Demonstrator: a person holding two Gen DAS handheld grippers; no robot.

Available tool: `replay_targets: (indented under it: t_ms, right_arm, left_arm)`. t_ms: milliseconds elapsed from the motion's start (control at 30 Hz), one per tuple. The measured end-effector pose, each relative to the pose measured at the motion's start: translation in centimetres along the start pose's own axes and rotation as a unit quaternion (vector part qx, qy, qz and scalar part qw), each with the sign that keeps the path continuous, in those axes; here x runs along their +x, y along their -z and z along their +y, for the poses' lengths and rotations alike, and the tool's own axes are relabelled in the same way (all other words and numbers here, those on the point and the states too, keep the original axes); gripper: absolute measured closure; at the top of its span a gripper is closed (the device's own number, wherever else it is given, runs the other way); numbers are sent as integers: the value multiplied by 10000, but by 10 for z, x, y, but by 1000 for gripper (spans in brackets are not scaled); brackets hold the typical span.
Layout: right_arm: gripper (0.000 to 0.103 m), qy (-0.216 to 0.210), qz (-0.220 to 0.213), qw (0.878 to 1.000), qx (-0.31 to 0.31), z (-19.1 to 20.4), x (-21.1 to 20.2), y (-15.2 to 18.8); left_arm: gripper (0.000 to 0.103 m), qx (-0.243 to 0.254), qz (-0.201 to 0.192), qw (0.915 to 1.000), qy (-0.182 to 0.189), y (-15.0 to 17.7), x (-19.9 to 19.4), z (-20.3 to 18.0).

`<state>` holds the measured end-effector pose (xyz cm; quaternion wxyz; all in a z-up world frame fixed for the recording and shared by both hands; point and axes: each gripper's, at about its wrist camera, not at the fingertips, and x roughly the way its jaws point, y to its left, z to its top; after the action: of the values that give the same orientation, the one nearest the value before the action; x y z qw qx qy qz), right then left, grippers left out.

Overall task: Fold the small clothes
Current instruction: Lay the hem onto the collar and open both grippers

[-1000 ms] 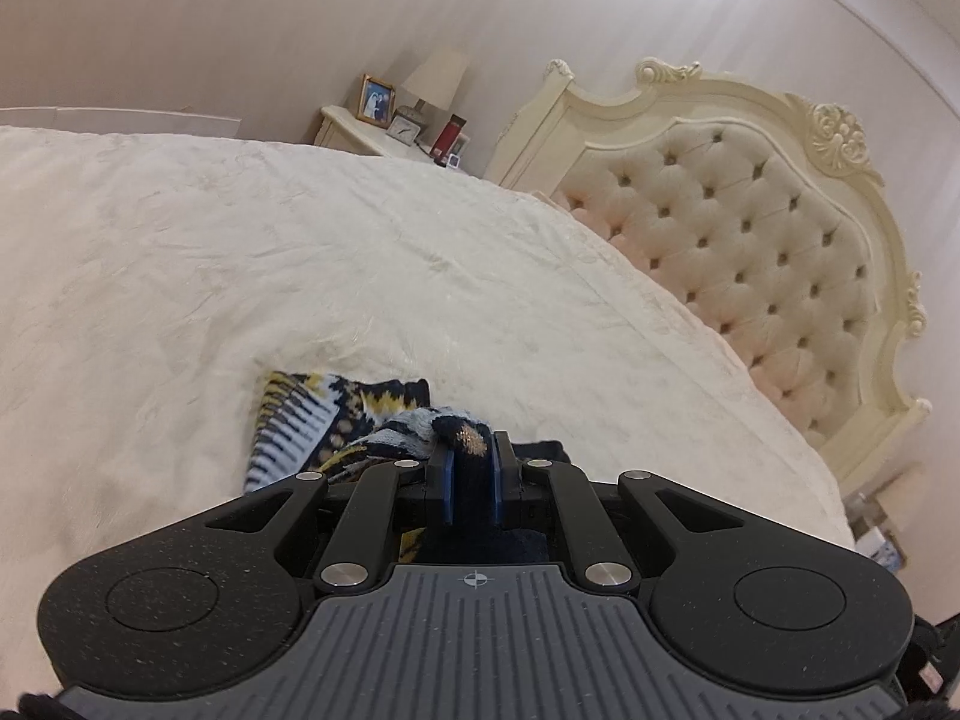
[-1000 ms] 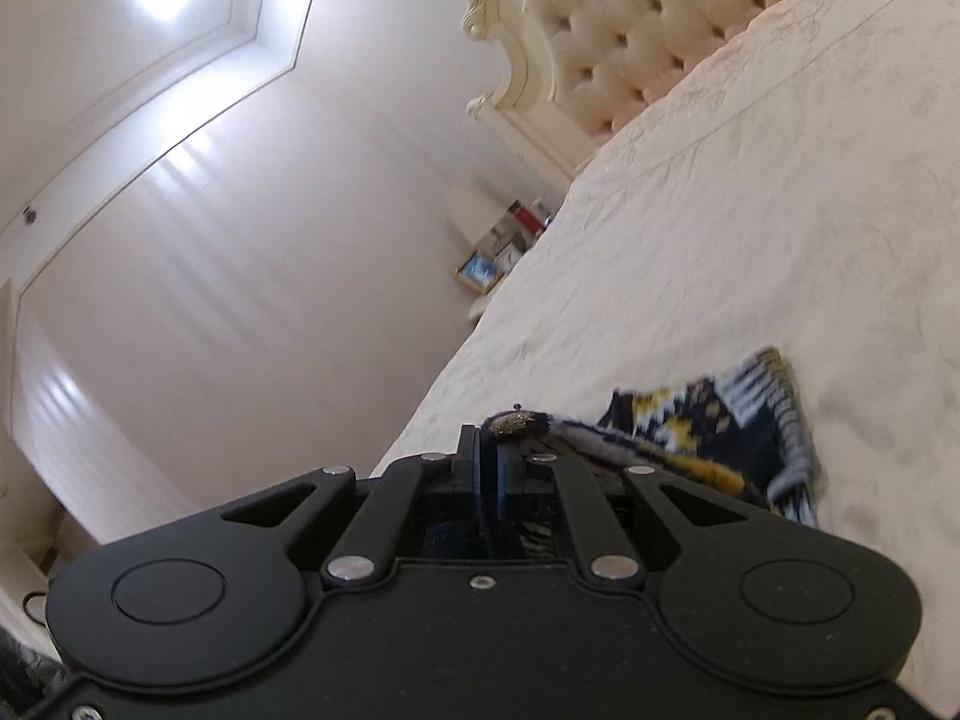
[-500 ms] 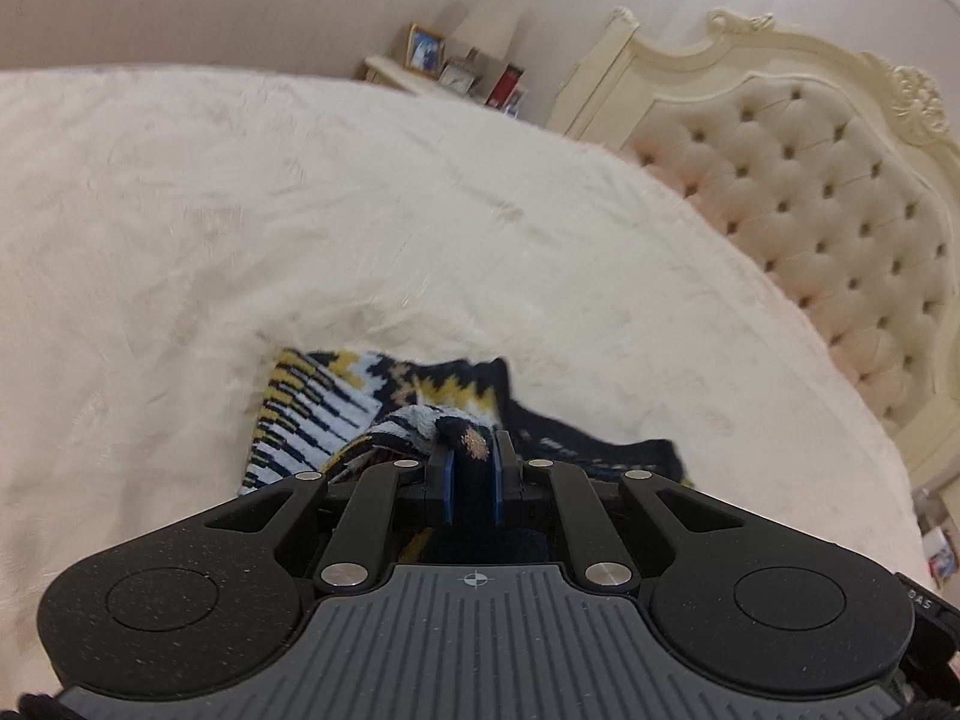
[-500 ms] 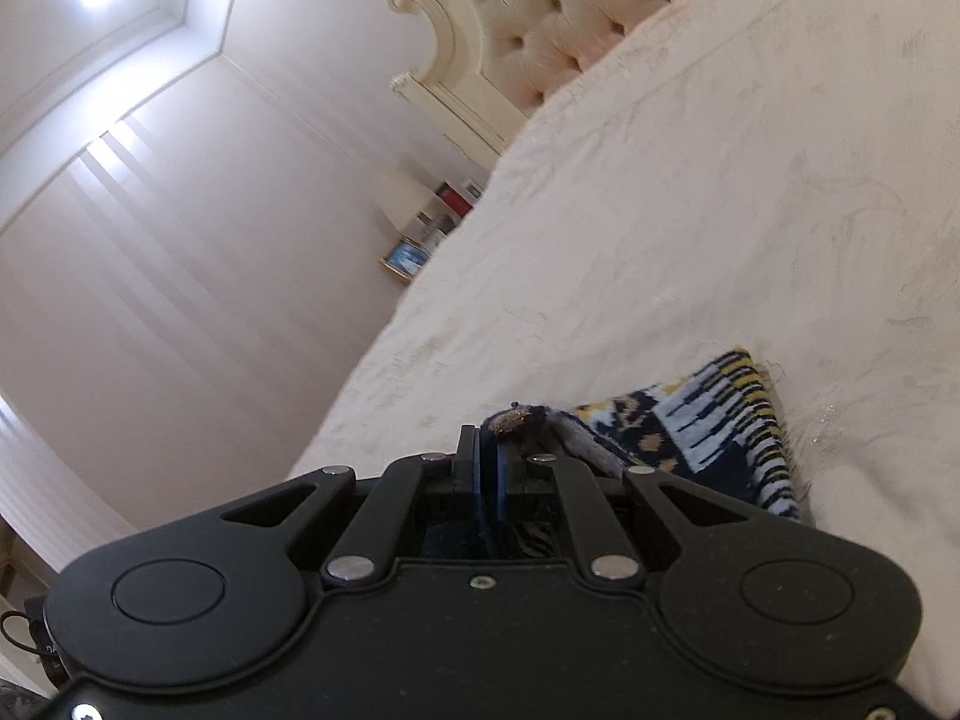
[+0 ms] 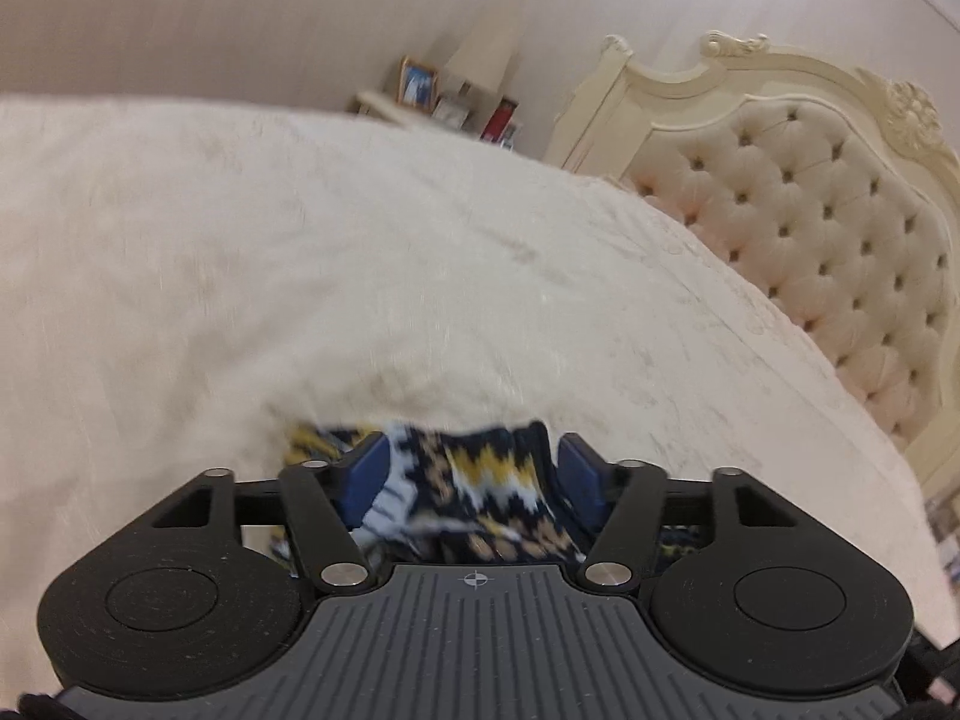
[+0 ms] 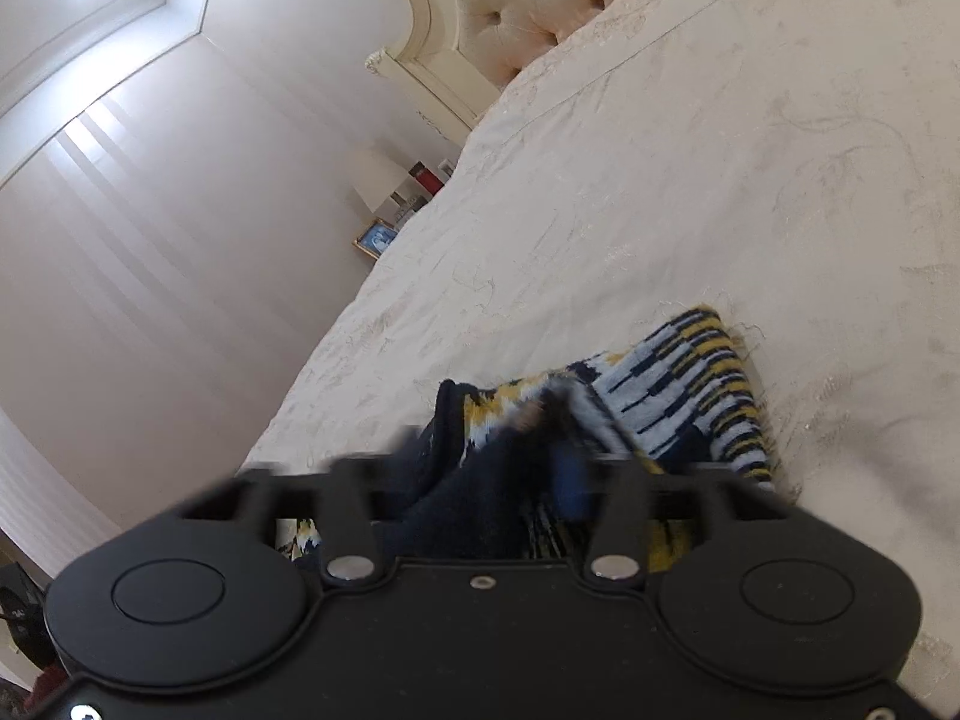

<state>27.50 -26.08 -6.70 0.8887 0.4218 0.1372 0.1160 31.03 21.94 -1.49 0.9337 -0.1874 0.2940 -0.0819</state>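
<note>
Left gripper (image 5: 474,468): I am letting its jaws spread right now; the blue pads (image 5: 369,471) are standing apart with cloth lying loosely between them, no longer pinched.

Garment from the left fingers: the small patterned knit (image 5: 480,480), navy with yellow and white zigzags, is sitting directly ahead of and under the fingertips, resting on the cream bedspread (image 5: 300,270).

Right gripper (image 6: 492,468): I am opening this one too; its fingers are blurred, but a gap is showing with dark navy cloth (image 6: 474,480) lying in it.

Garment from the right fingers: it is spreading ahead and to the right of the tips, its striped, fringed end (image 6: 708,384) farthest out.

Long axis: I am reading it as running roughly crosswise between my two hands, the striped end pointing away towards the open bedspread, not the tufted headboard (image 5: 828,252).

Nearer hand: both are equally close, each over its own end.

Coming move: I am judging that both grippers need to back away without dragging the fold.
</note>
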Motion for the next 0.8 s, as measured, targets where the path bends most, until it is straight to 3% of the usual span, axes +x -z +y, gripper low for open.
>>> replay_targets:
  t_ms: [233,400,467,633,700,800]
  right_arm:
    - [28,238,-205,9971,-699,24,-18,-11]
    - [28,780,0,9826,-1685,46,-22,-10]
    - [28,993,291,9685,-2266,55,-19,-7]
    - [28,1341,1146,9096,-3761,73,-4,18]
    - [28,1215,1421,9020,-3892,70,-3,23]
    - [28,1208,1684,8917,-4023,67,3,31]
  left_arm:
    - [39,1210,284,9916,-361,0,-10,-22]
    - [39,1916,973,9758,-405,11,-8,-26]
    - [39,2199,1249,9667,-402,17,-9,-26]
    - [40,2487,1848,9508,65,29,-10,-25]
    - [40,2456,2092,9463,225,35,-4,-24]
    - [40,2548,2252,9404,94,48,10,-26]
